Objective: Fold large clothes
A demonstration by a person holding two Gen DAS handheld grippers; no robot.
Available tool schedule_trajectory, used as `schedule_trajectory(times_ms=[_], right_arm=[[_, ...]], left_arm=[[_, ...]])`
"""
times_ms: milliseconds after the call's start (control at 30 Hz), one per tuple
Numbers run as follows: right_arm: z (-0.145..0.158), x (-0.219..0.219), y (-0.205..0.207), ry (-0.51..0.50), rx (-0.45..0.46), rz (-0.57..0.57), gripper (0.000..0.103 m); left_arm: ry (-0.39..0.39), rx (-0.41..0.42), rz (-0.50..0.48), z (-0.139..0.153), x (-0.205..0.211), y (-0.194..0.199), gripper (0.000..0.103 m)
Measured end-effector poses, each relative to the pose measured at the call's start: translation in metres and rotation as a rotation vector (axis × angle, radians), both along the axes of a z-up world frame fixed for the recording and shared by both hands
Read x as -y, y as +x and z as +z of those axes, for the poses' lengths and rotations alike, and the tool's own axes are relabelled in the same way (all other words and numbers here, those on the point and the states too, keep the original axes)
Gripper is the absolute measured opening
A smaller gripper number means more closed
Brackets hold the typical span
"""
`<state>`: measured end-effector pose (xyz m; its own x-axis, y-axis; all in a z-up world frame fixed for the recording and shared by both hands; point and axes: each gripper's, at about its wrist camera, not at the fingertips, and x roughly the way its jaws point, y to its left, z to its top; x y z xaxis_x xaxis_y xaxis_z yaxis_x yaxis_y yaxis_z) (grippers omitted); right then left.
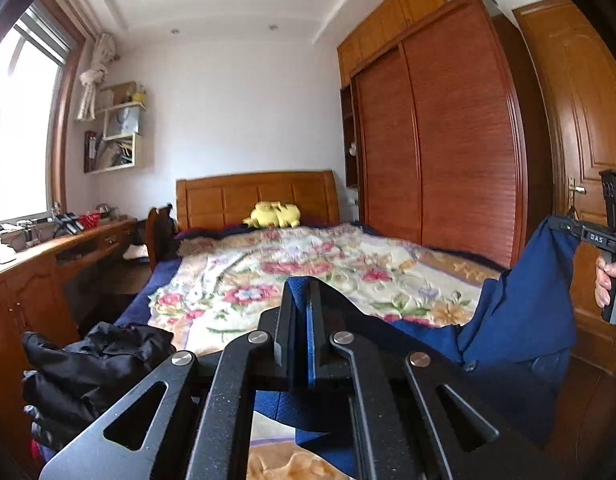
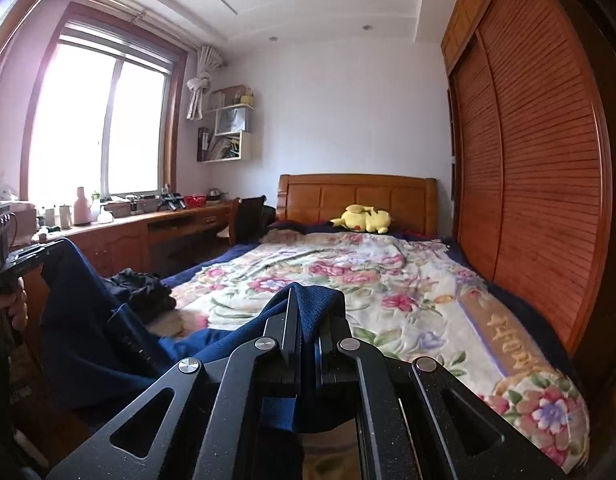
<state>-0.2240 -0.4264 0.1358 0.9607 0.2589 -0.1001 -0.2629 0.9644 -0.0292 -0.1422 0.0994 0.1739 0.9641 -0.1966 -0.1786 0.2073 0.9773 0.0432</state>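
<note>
left claw (image 1: 302, 304) clamped on blue garment (image 1: 519, 280), right claw (image 2: 308, 312) clamped on it too, garment hanging above bed (image 2: 387, 280), black clothes (image 1: 92, 364) at bed's edge

Daylight from blown-out window (image 2: 96, 128); fisheye edges curved, vignetted.

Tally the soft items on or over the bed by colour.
Blue: 1, the blue garment, held up between the left gripper and right gripper
Black: 1, the black garment in a heap
Yellow: 1, the yellow plush toy
Floral: 1, the floral blanket
Total: 4
</note>
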Motion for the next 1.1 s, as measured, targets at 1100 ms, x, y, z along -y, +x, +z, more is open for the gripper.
schedule_trajectory(times_ms=[1100], right_arm=[[-0.099,-0.040,0.339,-0.211,-0.368,-0.201,0.004]], left_arm=[[0.035,-0.357,0.157,-0.141,-0.012,0.286,0.004]])
